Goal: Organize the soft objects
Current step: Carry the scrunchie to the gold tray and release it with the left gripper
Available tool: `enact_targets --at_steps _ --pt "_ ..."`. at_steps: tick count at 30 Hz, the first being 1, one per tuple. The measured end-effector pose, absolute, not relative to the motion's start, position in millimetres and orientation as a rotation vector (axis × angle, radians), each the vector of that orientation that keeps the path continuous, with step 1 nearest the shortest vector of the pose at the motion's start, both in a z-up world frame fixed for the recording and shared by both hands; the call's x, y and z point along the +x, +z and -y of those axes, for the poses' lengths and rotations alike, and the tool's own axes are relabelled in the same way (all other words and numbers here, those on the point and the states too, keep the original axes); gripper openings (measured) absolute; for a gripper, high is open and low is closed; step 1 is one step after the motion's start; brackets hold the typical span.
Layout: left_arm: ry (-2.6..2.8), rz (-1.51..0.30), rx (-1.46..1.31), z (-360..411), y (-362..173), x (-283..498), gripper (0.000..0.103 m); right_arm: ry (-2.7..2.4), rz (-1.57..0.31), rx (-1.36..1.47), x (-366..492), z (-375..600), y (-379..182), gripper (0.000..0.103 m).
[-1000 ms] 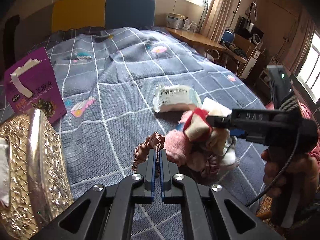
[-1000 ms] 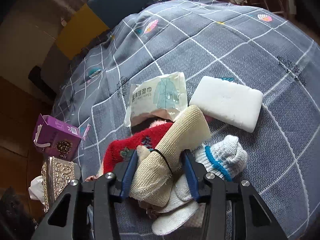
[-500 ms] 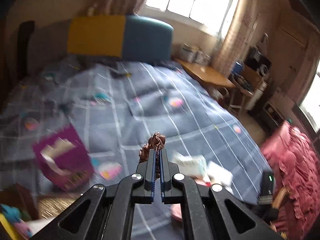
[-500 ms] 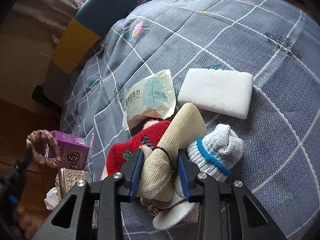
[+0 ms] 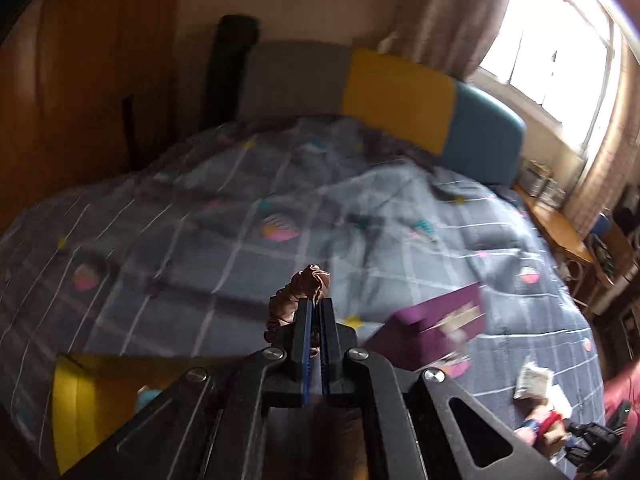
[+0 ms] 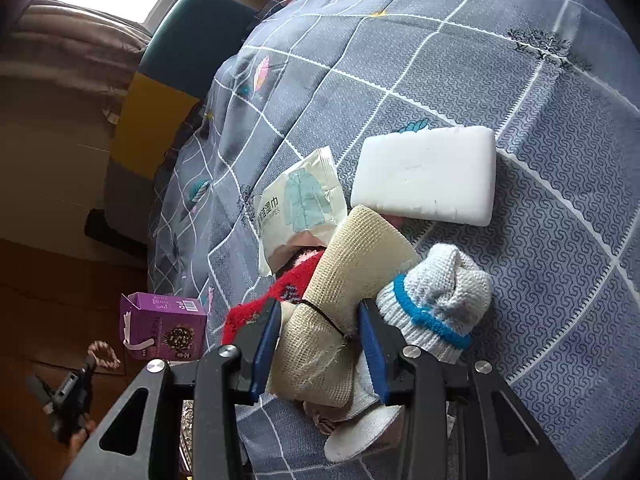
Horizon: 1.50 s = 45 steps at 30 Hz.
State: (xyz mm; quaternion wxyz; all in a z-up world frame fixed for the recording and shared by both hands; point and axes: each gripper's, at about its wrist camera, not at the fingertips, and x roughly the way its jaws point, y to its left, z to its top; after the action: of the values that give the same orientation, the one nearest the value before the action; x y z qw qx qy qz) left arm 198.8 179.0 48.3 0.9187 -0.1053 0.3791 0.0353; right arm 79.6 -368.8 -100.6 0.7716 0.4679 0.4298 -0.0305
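My left gripper (image 5: 315,304) is shut on a brown satin scrunchie (image 5: 298,294) and holds it in the air above a yellow box (image 5: 76,396) at the bed's edge. The scrunchie (image 6: 105,354) and the left gripper (image 6: 86,364) also show at the lower left of the right wrist view. My right gripper (image 6: 318,320) is shut on a cream mesh sock bundle (image 6: 344,304) in a pile with a red fluffy sock (image 6: 280,292) and a white-and-blue knitted sock (image 6: 436,300). In the left wrist view the pile (image 5: 544,420) lies far off at the lower right.
A white sponge block (image 6: 426,174) and a wet-wipes pack (image 6: 300,204) lie on the grey checked quilt (image 6: 540,80) beyond the pile. A purple carton (image 6: 164,326) stands at the bed's left edge, also in the left wrist view (image 5: 436,332). A yellow-and-teal headboard (image 5: 432,108) stands behind.
My left gripper has lifted the scrunchie off the quilt and swung left, away from the pile, to above the yellow box. My right gripper has closed tighter on the cream bundle.
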Motion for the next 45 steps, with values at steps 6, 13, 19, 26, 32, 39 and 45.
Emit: enact_targets --at_steps 6,13,19,26,32,39,45 --pt "0.169 -0.849 -0.273 -235.7 -1.6 165.9 0.002 -0.083 -0.987 0.898 86.2 358.3 -99.5 0.037" --pt "0.2 -0.888 -0.309 -263.5 -33.7 141.8 0.008 -0.089 -0.987 0.911 83.0 361.6 -101.6 0.04" --pt "0.196 -0.9 -0.336 -271.2 -43.7 128.8 0.009 -0.087 -0.934 1.025 63.0 373.9 -102.5 0.03" --pt "0.182 -0.881 -0.328 -268.2 -42.9 115.0 0.009 -0.134 -0.959 0.98 64.6 368.7 -99.8 0.029" --pt "0.16 -0.865 -0.311 -262.3 -41.0 99.3 0.011 -0.143 -0.904 0.925 55.8 366.6 -83.2 0.02" --pt "0.114 -0.862 -0.304 -249.3 -43.2 81.1 0.013 -0.173 -0.831 0.905 47.1 379.7 -59.9 0.019" --pt "0.108 -0.861 -0.287 -243.2 -44.5 67.7 0.014 -0.163 -0.855 0.793 88.8 365.6 -38.9 0.019"
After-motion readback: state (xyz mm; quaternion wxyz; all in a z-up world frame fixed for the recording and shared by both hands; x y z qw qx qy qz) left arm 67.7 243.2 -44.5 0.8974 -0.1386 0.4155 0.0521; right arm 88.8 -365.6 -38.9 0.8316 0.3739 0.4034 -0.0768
